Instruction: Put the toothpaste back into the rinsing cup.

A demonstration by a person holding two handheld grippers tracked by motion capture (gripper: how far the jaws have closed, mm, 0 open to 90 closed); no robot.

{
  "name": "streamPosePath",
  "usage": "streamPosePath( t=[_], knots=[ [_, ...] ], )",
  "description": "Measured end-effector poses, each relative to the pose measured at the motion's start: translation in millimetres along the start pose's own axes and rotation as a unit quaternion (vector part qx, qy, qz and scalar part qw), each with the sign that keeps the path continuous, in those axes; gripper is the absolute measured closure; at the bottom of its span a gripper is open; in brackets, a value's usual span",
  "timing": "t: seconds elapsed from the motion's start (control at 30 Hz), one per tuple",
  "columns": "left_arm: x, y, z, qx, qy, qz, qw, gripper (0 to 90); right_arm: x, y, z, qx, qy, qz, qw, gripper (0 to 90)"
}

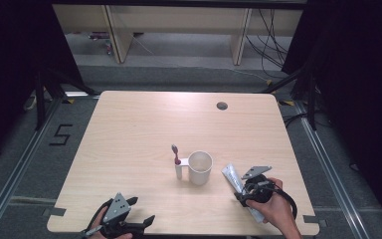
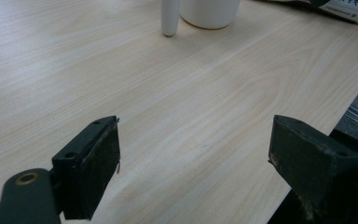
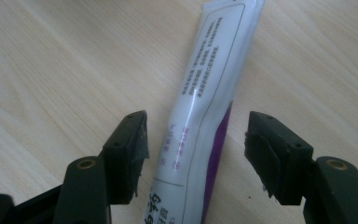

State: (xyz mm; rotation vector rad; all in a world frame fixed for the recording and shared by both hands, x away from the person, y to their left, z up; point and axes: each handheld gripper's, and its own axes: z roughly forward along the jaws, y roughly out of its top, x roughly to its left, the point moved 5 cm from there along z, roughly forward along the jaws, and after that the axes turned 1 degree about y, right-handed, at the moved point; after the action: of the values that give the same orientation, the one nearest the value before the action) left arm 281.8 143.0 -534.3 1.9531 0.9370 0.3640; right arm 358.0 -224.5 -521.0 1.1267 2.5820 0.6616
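A white and purple toothpaste tube (image 1: 233, 175) lies flat on the table's right front part. My right gripper (image 1: 246, 191) is lowered over it. In the right gripper view the tube (image 3: 209, 93) runs between the two jaws of that gripper (image 3: 196, 140), with a gap on each side, so the pads do not press on it. A white cup (image 1: 200, 167) stands mid-table, with a toothbrush (image 1: 175, 152) upright in a white holder (image 1: 179, 170) just left of it. My left gripper (image 1: 142, 210) rests open at the front left edge, with nothing between its jaws (image 2: 193, 149).
The light wooden table (image 1: 144, 129) has a round cable hole (image 1: 222, 105) at the back right. In the left gripper view the cup (image 2: 209, 11) and the holder's post (image 2: 169, 18) stand far ahead, and the table's edge falls away on the right.
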Motion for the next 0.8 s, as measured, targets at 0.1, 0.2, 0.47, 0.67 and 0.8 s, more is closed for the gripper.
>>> streamPosePath(
  t=[0.1, 0.2, 0.47, 0.67, 0.8],
  knots=[
    [-0.7, -0.6, -0.6, 0.002, 0.0, 0.001, 1.0, 15.9, -0.1, 0.1, 2.5, 0.009, 0.003, 0.007, 0.9999, 43.5],
    [-0.5, -0.4, -0.1, 0.0, 0.001, 0.001, 1.0, 15.9, -1.1, -0.2, 4.6, 0.016, 0.008, 0.008, 0.9998, 48.5],
    [-0.6, -0.4, -0.9, 0.002, 0.0, 0.004, 1.0, 16.0, 3.7, 0.4, 3.9, 0.041, 0.03, 0.048, 0.9976, 54.6],
    [-0.1, 0.2, -0.4, 0.0, 0.001, 0.001, 1.0, 16.0, -0.5, 1.1, 3.4, 0.056, 0.035, 0.041, 0.997, 57.7],
    [-0.2, 0.4, -1.3, -0.001, 0.001, 0.002, 1.0, 16.0, -2.9, 2.6, 3.9, 0.065, 0.035, 0.032, 0.9968, 57.8]
  ],
)
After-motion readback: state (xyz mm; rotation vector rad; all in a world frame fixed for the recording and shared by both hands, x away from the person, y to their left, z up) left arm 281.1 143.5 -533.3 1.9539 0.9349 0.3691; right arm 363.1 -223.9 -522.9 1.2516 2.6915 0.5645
